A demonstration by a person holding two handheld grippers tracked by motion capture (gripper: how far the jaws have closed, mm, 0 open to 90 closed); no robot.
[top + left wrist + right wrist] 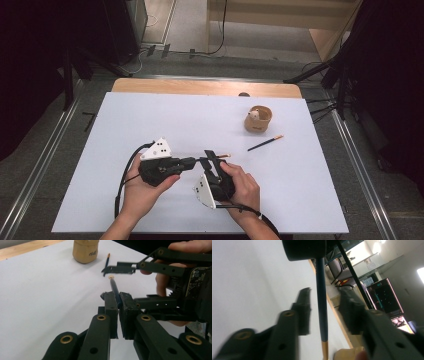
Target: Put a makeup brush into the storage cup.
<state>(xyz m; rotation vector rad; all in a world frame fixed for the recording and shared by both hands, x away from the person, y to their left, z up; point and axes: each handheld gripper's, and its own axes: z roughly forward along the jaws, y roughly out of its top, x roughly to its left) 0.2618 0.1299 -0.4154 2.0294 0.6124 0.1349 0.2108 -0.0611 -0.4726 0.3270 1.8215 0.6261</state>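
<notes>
Hands are meeting at lower centre of the desk: the left gripper is clenching a dark pencil, offering its length to the right gripper, whose jaws are standing released around it. The cup is waiting upper right.

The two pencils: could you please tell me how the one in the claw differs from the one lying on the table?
The held pencil is clamped in the left claw and lifted off the white table, while the loose pencil lies flat, untouched. The held pencil sits between the open jaws of the right claw; the loose pencil rests near the wooden cup. Both are slim, dark, with a tan end.
</notes>
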